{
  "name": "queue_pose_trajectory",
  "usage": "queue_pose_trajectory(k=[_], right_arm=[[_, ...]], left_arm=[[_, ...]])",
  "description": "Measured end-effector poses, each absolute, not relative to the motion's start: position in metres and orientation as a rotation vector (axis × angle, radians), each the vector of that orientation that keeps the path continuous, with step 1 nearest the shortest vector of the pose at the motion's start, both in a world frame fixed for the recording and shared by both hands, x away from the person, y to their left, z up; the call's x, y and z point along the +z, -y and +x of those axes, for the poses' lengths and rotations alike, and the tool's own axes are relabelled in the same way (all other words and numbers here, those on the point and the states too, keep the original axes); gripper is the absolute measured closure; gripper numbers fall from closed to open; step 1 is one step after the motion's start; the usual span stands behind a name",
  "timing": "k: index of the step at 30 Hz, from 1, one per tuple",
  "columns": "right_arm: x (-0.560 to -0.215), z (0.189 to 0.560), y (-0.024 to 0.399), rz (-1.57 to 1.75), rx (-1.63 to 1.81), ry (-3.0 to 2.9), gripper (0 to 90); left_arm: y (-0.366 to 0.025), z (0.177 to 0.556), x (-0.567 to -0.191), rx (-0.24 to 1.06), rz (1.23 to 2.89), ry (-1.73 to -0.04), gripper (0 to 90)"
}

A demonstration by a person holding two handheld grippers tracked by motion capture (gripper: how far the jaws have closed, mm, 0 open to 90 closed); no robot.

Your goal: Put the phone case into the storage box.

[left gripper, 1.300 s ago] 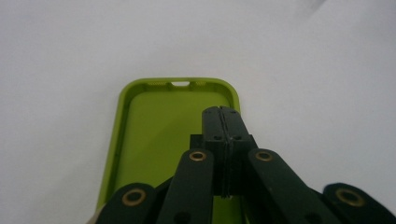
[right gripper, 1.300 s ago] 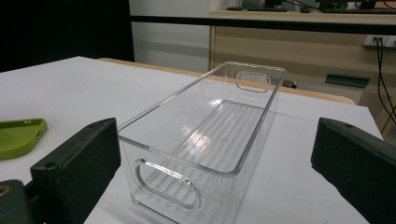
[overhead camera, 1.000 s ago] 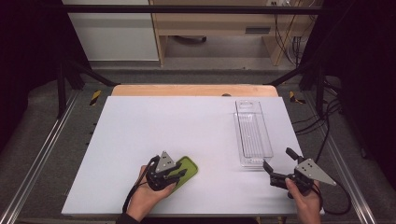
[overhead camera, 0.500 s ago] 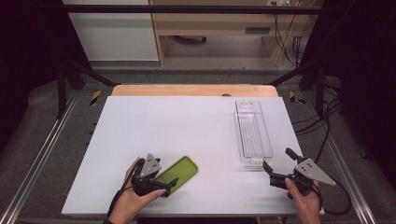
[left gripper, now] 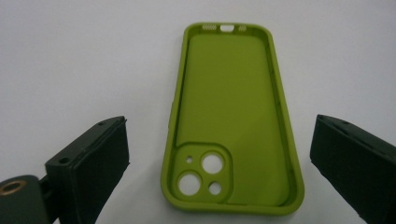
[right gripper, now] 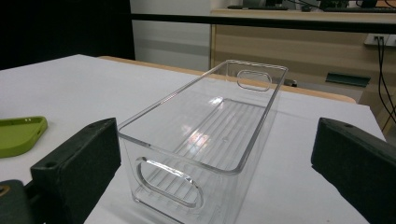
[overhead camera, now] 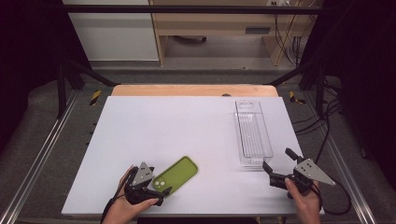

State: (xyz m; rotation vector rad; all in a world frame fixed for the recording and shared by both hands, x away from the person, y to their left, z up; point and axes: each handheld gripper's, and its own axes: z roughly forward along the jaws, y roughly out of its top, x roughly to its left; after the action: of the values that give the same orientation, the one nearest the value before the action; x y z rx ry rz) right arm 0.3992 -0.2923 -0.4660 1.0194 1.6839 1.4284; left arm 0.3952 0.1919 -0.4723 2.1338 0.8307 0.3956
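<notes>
The flat green silicone phone case (left gripper: 232,116) is seen lying hollow side up on the white bench (overhead camera: 177,126), untouched between the jaws of the left claw (overhead camera: 161,195), which have just been opened wide, while the right claw (overhead camera: 276,163) is likewise held wide open and empty before the clear plastic bin (right gripper: 205,135).

I'm in a lab or test room, at a recording rig, not a home. The white counter (overhead camera: 196,126) sits inside a black metal frame (overhead camera: 187,8), with aluminium rails (overhead camera: 42,154) along both sides. Dark grey carpet floor (overhead camera: 51,116). Black curtains close off both flanks. Behind it stands a pale wood workbench (overhead camera: 219,23), with cables (overhead camera: 289,42) hanging down at the back right and yellow-black hazard tape (overhead camera: 95,96) on the floor
</notes>
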Motion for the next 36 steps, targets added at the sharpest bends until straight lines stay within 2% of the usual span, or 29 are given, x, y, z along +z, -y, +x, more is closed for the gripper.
queue_pose_trajectory(k=[16, 20, 24, 36], right_arm=[[-0.466, 0.399, 0.292, 1.022, 1.430, -1.688, 1.8], [-0.466, 0.399, 0.292, 1.019, 1.429, -1.687, 1.8], [-0.466, 0.399, 0.292, 1.019, 1.429, -1.688, 1.8], [-0.456, 0.394, 0.277, 0.928, 1.393, -1.735, 1.9]], left_arm=[[-0.182, 0.398, -0.489, 0.335, 2.211, -0.813, 4.7], [-0.183, 0.399, -0.489, 0.329, 2.211, -0.813, 6.8], [-0.186, 0.399, -0.489, 0.338, 2.206, -0.803, 14.3], [-0.185, 0.401, -0.480, 0.374, 2.235, -0.772, 16.3]])
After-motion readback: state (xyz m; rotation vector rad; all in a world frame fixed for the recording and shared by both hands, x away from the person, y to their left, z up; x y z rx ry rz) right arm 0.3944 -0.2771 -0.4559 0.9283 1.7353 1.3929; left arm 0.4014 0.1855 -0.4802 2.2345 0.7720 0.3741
